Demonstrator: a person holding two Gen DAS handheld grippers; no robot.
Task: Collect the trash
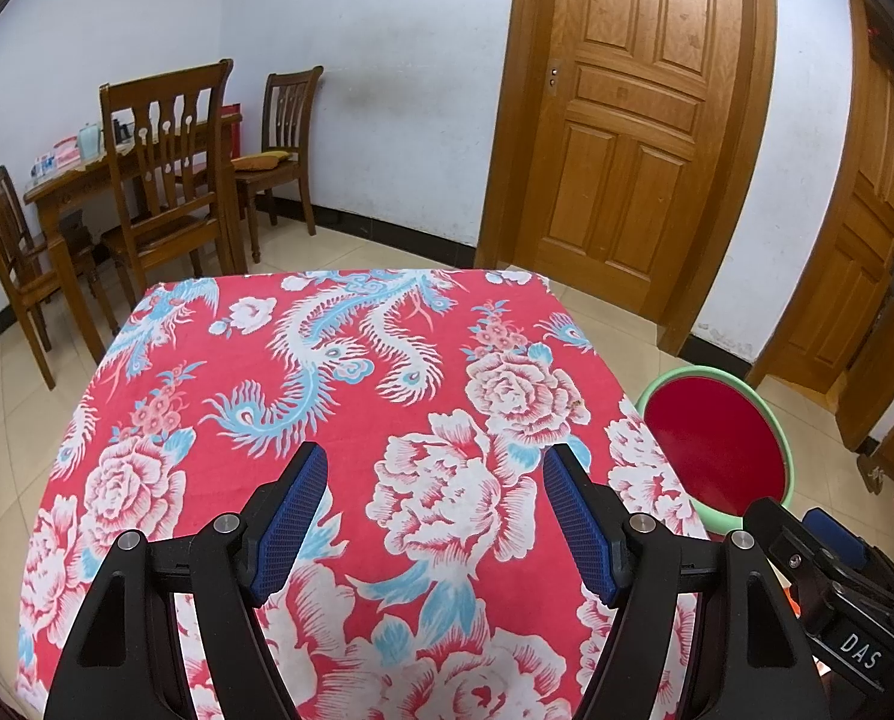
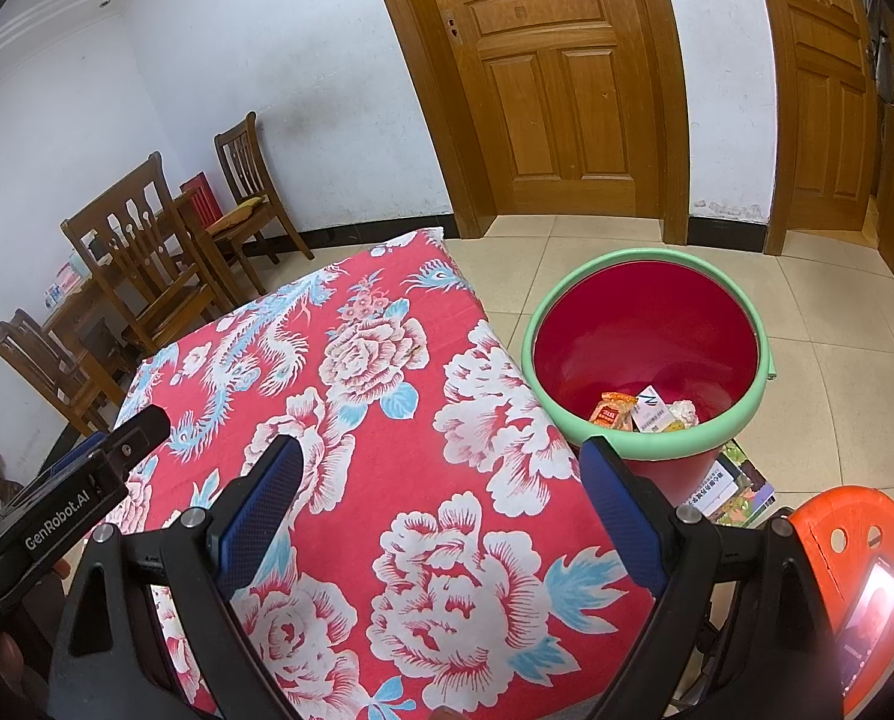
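A red bin with a green rim (image 2: 648, 444) stands on the floor right of the table; it also shows in the left wrist view (image 1: 790, 438). Inside lie an orange snack wrapper (image 2: 612, 409), a white packet (image 2: 654, 411) and a crumpled scrap (image 2: 684, 411). The table carries a red flowered cloth (image 1: 339, 372), also in the right wrist view (image 2: 399, 468). My left gripper (image 1: 435, 516) is open and empty above the cloth. My right gripper (image 2: 441, 528) is open and empty above the cloth's right part, left of the bin. A tiny brown speck (image 1: 579, 403) lies on the cloth.
A wooden dining table (image 1: 87, 180) with several chairs (image 1: 165, 180) stands at the back left. Wooden doors (image 1: 627, 120) line the far wall. An orange plastic stool (image 2: 855, 540) with a phone (image 2: 873, 618) on it and booklets (image 2: 741, 489) sit right of the bin.
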